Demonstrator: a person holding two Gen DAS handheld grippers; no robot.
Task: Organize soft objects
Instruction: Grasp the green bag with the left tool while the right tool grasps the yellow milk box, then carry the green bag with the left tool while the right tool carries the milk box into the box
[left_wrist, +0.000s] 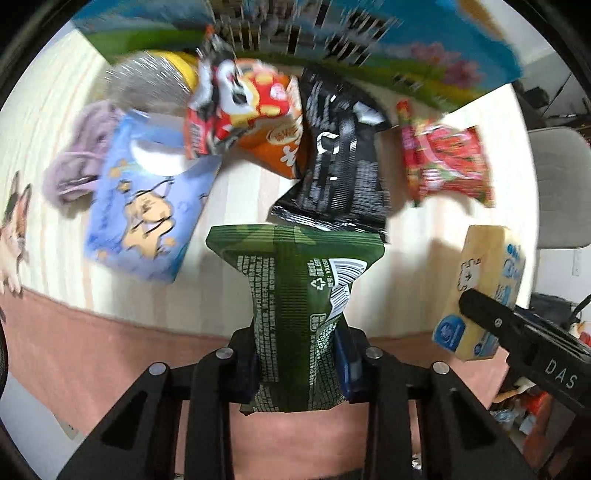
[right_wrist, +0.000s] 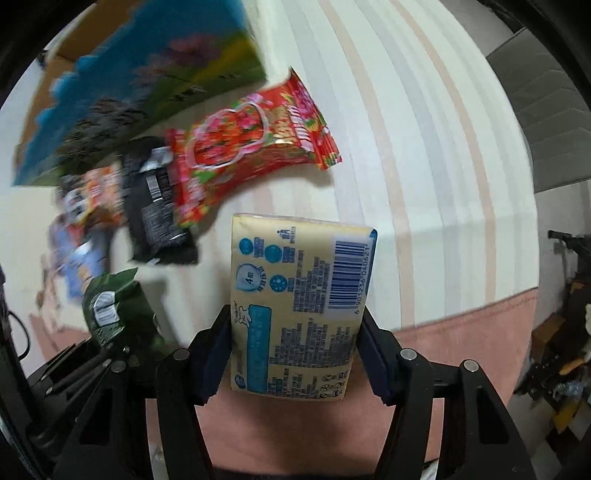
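Note:
My left gripper (left_wrist: 299, 354) is shut on a green snack packet (left_wrist: 295, 295), held above the table's near edge; it also shows in the right wrist view (right_wrist: 114, 310). My right gripper (right_wrist: 295, 354) is shut on a yellow tissue pack (right_wrist: 299, 306), also seen at the right of the left wrist view (left_wrist: 484, 291). On the striped tablecloth (left_wrist: 240, 192) lie a black packet (left_wrist: 340, 162), a red packet (left_wrist: 447, 162), an orange packet (left_wrist: 280, 144), a red-and-white packet (left_wrist: 236, 103), a blue cartoon pack (left_wrist: 147, 206) and a purple cloth (left_wrist: 81, 155).
A colourful picture board (left_wrist: 369, 37) stands along the back of the table. A silver-and-yellow object (left_wrist: 159, 77) lies at the back left. A grey chair (left_wrist: 561, 184) stands to the right. The pink table skirt (left_wrist: 92, 350) hangs at the near edge.

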